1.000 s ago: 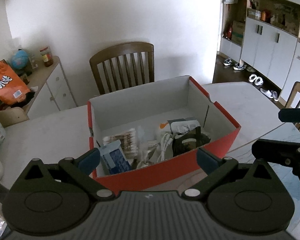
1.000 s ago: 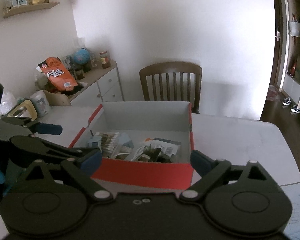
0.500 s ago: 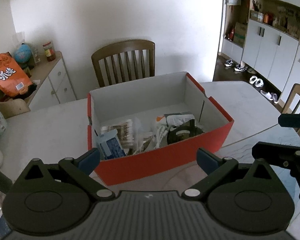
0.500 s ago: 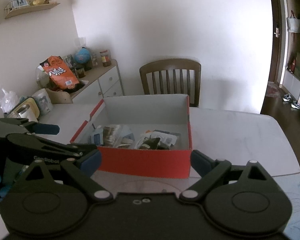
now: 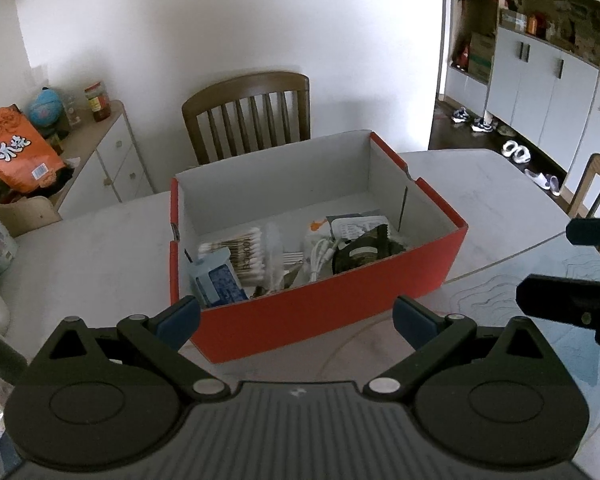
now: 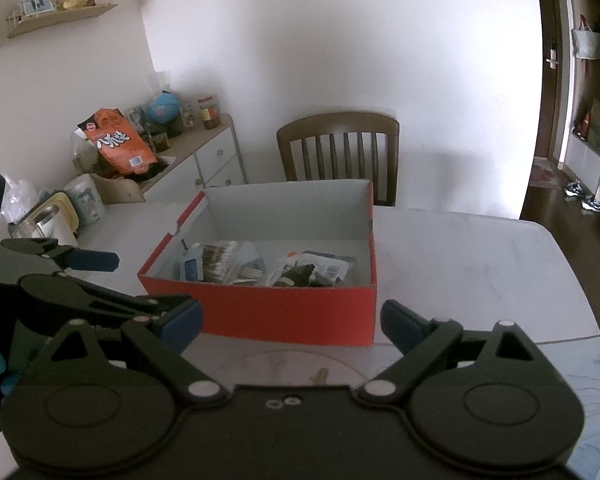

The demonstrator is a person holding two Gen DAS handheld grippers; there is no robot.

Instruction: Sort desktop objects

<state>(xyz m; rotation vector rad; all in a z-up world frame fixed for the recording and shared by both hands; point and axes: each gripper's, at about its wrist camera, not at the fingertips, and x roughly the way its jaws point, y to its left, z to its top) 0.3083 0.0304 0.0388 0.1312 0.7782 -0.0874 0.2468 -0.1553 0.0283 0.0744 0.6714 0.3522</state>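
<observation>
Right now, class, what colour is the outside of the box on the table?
Red, with a white inside; the box shows best in the right wrist view.

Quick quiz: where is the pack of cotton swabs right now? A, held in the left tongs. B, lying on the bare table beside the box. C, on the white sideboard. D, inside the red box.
D: the cotton swabs lie inside the red box, among other small items; both tongs are open and hold nothing.
</observation>
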